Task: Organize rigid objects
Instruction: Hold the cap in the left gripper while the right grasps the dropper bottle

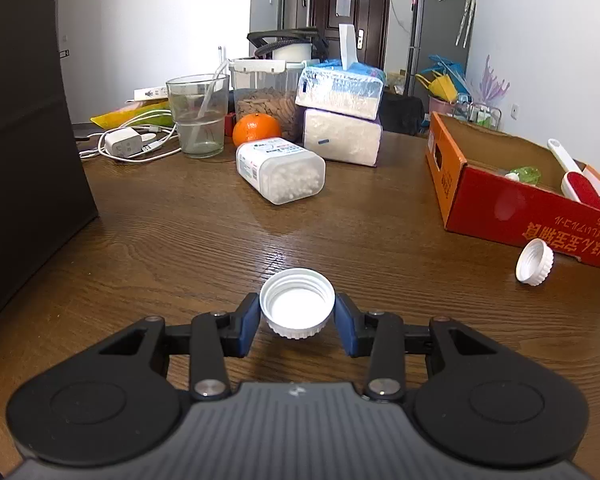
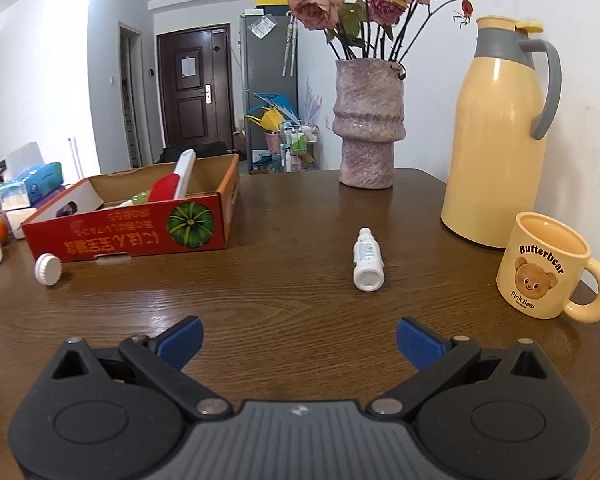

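- Two caps are out on the counter [image 1: 180,232]: one sits mouth-up between my left gripper's [image 1: 296,320] fingers [image 1: 247,320], the other cap [image 1: 534,261] lies tilted on its edge just beside the box [image 1: 500,208].
- My left fingers are drawn in against the near cap [image 1: 297,306], pads touching its ribbed rim on both sides. I took it across the rim because the ridges should give the pads bite.
- My right gripper [image 2: 299,340] is spread wide and holds nothing; the bottle [image 2: 366,260] lies on its side ahead of it, base towards me, well apart from the fingers.
- The box stands open at the top with a lint brush [image 1: 580,178] and a green item already in it, so I judge it to be the collecting place for the cap.
- Room: bare wood lies between the held cap and the box, so the way across is free. The box's near wall stands up, so the cap must rise over it.
- On the right, the mug [image 2: 548,268] and flask [image 2: 500,140] crowd the counter's edge; the vase [image 2: 368,128] stands behind the bottle. The approach from my side is open.
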Demonstrator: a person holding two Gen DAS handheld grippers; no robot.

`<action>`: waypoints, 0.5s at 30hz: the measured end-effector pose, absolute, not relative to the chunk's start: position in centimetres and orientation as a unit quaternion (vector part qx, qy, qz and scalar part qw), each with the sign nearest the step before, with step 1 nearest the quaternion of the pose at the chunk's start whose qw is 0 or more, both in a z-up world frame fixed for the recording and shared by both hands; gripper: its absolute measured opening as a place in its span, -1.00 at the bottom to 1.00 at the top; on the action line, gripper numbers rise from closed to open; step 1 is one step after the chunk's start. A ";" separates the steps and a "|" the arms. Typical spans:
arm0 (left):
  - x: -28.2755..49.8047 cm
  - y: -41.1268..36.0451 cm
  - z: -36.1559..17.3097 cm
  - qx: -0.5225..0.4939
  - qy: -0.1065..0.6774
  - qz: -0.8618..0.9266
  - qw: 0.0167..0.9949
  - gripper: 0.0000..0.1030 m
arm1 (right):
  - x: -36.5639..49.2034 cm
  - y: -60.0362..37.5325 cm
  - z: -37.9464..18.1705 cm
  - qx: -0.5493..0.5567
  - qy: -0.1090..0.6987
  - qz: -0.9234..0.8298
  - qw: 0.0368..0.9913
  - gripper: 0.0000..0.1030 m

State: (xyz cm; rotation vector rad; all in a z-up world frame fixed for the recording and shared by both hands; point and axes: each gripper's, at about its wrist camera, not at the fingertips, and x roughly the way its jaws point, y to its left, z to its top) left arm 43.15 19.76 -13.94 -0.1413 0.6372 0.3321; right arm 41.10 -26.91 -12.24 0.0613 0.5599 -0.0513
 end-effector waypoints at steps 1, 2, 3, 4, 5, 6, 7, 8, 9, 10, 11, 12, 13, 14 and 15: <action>43.0 19.7 -13.9 -0.069 0.310 0.162 0.934 -0.21 | 41.4 -27.0 -12.3 0.030 0.277 -0.029 0.960 1.00; 42.9 19.6 -13.8 -0.069 0.307 0.162 0.935 -0.21 | 41.8 -27.2 -12.4 0.031 0.277 -0.033 0.960 1.00; 42.8 19.5 -13.8 -0.069 0.306 0.163 0.935 -0.21 | 42.2 -27.4 -12.5 0.030 0.276 -0.037 0.960 1.00; 42.6 19.4 -13.7 -0.068 0.304 0.164 0.936 -0.21 | 42.6 -27.6 -12.5 0.029 0.275 -0.041 0.960 1.00; 42.5 19.3 -13.7 -0.069 0.302 0.163 0.937 -0.21 | 42.9 -27.8 -12.5 0.028 0.274 -0.045 0.960 1.00; 42.4 19.2 -13.6 -0.069 0.301 0.163 0.937 -0.21 | 43.4 -28.0 -12.5 0.027 0.272 -0.049 0.961 1.00; 42.2 19.1 -13.6 -0.068 0.299 0.164 0.938 -0.21 | 43.8 -28.2 -12.6 0.027 0.271 -0.052 0.961 1.00; 42.1 19.0 -13.6 -0.068 0.297 0.163 0.938 -0.21 | 44.2 -28.5 -12.6 0.027 0.271 -0.057 0.961 1.00; 41.9 18.9 -13.5 -0.068 0.295 0.163 0.939 -0.21 | 44.7 -28.8 -12.7 0.028 0.271 -0.061 0.960 1.00; 41.8 18.8 -13.5 -0.069 0.294 0.164 0.939 -0.21 | 45.1 -29.1 -12.7 0.029 0.271 -0.064 0.960 1.00; 41.7 18.8 -13.5 -0.069 0.293 0.164 0.939 -0.21 | 45.5 -29.3 -12.8 0.030 0.270 -0.067 0.960 1.00; 41.6 18.7 -13.5 -0.070 0.292 0.164 0.940 -0.21 | 46.0 -29.5 -12.9 0.030 0.269 -0.069 0.960 1.00; 41.4 18.6 -13.5 -0.070 0.291 0.165 0.940 -0.21 | 46.4 -29.7 -13.0 0.030 0.269 -0.072 0.960 1.00; 41.3 18.5 -13.4 -0.071 0.290 0.164 0.940 -0.21 | 46.8 -29.8 -13.1 0.029 0.268 -0.075 0.960 1.00; 41.3 18.4 -13.4 -0.071 0.289 0.164 0.940 -0.21 | 47.2 -30.0 -13.3 0.029 0.267 -0.078 0.960 1.00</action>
